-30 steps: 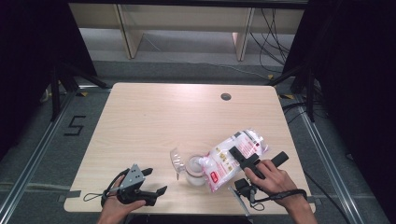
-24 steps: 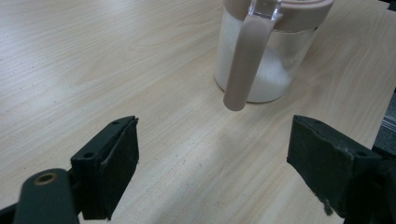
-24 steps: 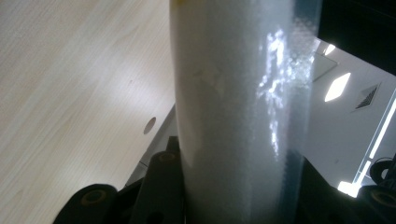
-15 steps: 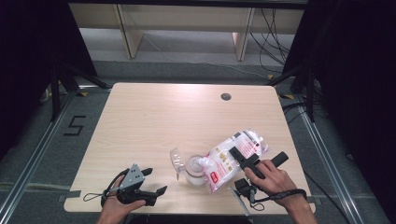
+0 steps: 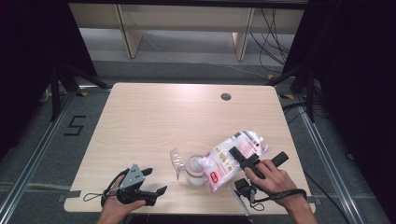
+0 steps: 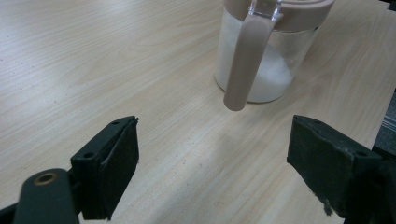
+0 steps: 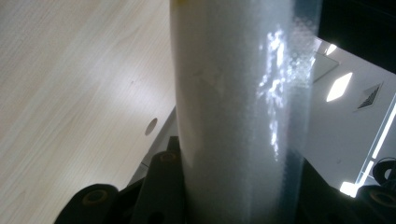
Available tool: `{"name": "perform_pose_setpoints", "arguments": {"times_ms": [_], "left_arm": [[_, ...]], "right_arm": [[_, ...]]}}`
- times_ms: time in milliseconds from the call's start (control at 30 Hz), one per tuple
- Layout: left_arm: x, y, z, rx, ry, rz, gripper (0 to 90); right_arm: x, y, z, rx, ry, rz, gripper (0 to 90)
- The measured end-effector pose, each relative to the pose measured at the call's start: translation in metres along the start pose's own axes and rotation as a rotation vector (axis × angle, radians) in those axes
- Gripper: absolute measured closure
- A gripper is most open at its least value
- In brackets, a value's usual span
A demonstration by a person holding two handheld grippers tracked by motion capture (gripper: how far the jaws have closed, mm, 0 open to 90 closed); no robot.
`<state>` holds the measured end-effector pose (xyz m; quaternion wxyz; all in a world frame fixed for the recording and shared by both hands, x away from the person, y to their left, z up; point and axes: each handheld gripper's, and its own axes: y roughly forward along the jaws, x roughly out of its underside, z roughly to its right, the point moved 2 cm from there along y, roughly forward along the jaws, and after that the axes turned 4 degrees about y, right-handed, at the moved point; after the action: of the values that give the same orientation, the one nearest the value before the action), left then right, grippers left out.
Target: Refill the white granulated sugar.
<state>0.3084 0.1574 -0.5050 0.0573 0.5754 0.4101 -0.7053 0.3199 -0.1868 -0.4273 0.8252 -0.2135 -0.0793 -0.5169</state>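
**Bag tilted over the jar's mouth**

Bag of white granules, clear plastic with red print [image 5: 233,156], is clamped in my right tongs [image 5: 243,157], slanting down-left into the lidded glass jar [image 5: 195,171]. My left tongs [image 5: 144,184], gaping and empty, rest left of the jar.

Black "5" marked on the floor [image 5: 74,126] left of the table, bag [image 5: 233,156] print unreadable

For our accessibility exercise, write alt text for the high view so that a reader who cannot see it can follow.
The right tool tips a white bag over a clear jar near the front edge of a pale wooden table. The left tool, jaws open, rests at the front left corner, apart from the jar.
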Motion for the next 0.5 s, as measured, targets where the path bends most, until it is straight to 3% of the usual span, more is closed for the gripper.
{"name": "perform_pose_setpoints", "arguments": {"times_ms": [33,67,167,200,333,367,500], "left_arm": [[0.0,0.0,0.0,0.0,0.0,0.0,16.2],[-0.0001,0.0008,0.0019,0.004,-0.025,0.015,16.2],[-0.0006,0.0006,0.0001,0.005,0.005,0.013,16.2],[-0.0001,0.001,0.0023,0.005,-0.028,0.016,16.2],[-0.0006,0.0005,0.0001,0.005,0.006,0.012,16.2],[-0.0002,0.0009,0.0023,0.005,-0.028,0.017,16.2],[-0.0005,0.0007,0.0003,0.005,0.003,0.013,16.2]], "right_arm": [[0.0,0.0,0.0,0.0,0.0,0.0,74.1],[0.0001,-0.0001,-0.0002,-0.001,0.004,0.001,74.1],[0.0003,0.0,-0.0001,0.0,0.002,0.0,74.2],[0.0002,-0.0001,-0.0002,-0.002,0.002,-0.001,74.2],[0.0001,-0.0001,-0.0001,-0.002,0.001,0.0,74.2],[0.0001,-0.0001,-0.0001,-0.002,0.001,0.0,74.2],[0.0005,-0.0004,0.0004,0.001,0.0,0.0,74.3]]}}
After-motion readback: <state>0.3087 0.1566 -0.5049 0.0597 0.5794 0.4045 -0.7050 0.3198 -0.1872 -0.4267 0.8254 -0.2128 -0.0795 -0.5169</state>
